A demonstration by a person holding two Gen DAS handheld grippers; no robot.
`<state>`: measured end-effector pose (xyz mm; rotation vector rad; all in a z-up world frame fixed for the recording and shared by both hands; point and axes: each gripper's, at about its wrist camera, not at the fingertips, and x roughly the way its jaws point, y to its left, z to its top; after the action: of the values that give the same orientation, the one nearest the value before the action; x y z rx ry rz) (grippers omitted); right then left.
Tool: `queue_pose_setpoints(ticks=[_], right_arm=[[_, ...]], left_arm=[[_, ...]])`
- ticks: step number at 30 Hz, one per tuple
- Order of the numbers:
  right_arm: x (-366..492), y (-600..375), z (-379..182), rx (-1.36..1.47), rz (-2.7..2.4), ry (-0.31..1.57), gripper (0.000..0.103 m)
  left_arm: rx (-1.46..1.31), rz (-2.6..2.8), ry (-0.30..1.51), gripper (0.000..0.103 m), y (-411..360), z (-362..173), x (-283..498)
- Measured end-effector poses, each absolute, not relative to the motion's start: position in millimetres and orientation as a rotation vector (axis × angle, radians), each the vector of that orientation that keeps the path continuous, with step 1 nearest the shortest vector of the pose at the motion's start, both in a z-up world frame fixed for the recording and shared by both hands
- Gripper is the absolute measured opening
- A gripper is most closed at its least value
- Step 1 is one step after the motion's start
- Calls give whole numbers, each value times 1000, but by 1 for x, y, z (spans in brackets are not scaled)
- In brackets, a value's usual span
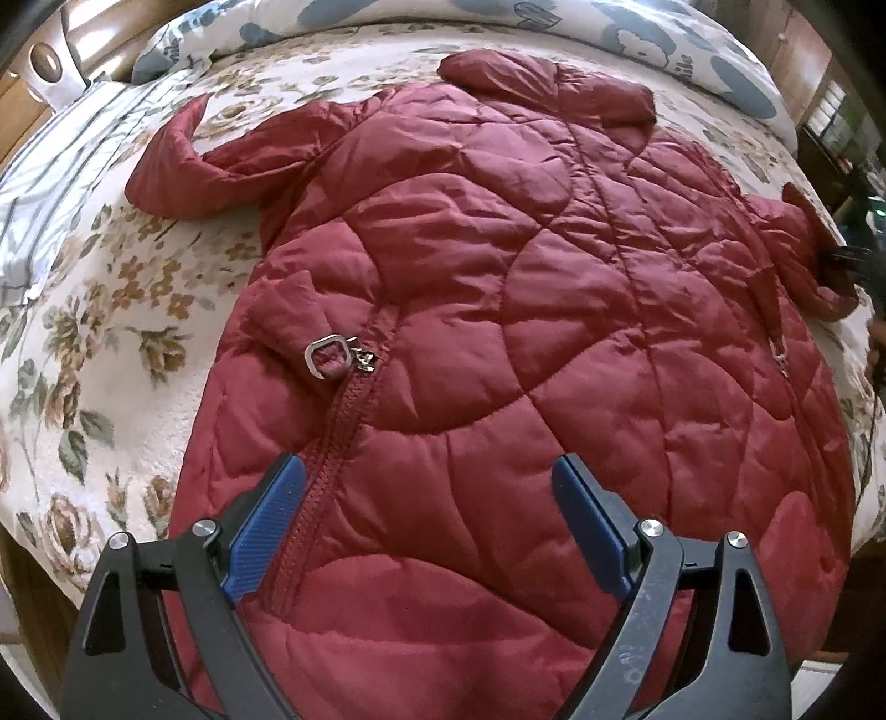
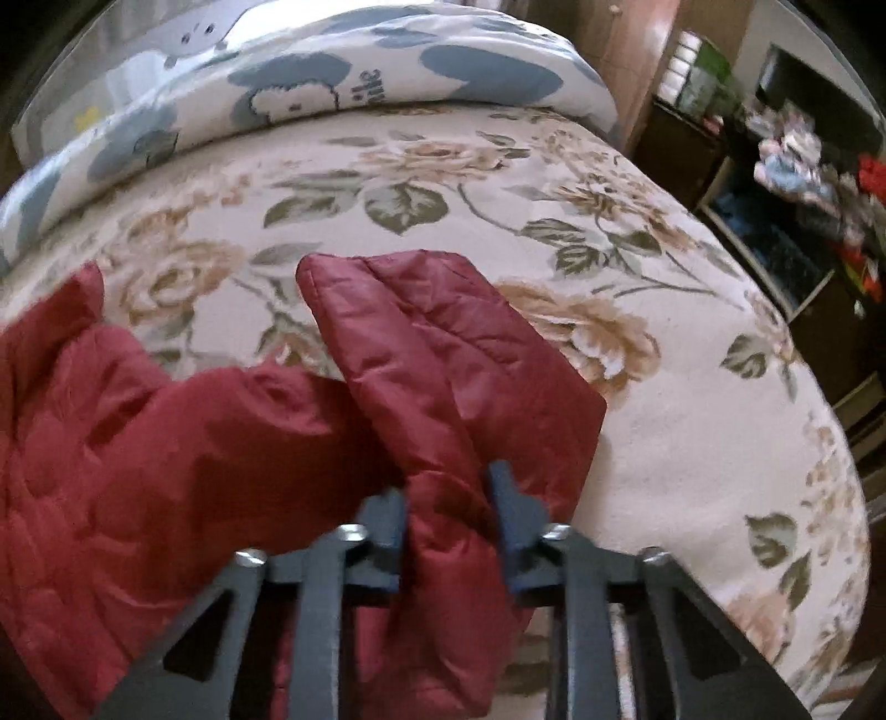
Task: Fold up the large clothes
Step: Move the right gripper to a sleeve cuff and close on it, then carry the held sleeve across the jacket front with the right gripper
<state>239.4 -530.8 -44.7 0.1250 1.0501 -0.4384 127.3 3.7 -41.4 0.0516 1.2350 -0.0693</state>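
A dark red quilted puffer jacket [image 1: 498, 310] lies spread flat on the floral bedspread [image 1: 111, 310], collar at the far end, a zipper [image 1: 332, 443] with a metal buckle [image 1: 326, 357] on its left side. My left gripper [image 1: 429, 498] is open and empty, hovering over the jacket's lower part. My right gripper [image 2: 448, 498] is shut on the jacket's right sleeve [image 2: 443, 360], whose cuff end points up and away over the bedspread [image 2: 692, 415]. In the left wrist view that sleeve [image 1: 797, 243] shows at the far right edge.
Pillows with a blue and white print [image 1: 637, 33] lie at the head of the bed and show in the right wrist view [image 2: 310, 88]. A striped sheet [image 1: 44, 183] lies at the left. Dark shelves with clutter [image 2: 803, 183] stand beyond the bed's right edge.
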Motion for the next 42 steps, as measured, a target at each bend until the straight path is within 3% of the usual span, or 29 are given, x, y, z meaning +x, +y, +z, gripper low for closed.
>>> queue_pose_setpoints(ticks=[13,26,37,42], right_arm=[[195,-426,9,223,-58,896,16],[196,-300,-28,205,246,980,16],[197,-242,-41,124,451,948,17],[196,-227,-46,105,503,952,20]], left_arm=[[11,-95,1252,92,0,-58,130],[-250,-268,1231,92,18,-46,145],[-443,-364,1207,92,28,-28,218],[-501,-408,1251,92,25,-44,262]])
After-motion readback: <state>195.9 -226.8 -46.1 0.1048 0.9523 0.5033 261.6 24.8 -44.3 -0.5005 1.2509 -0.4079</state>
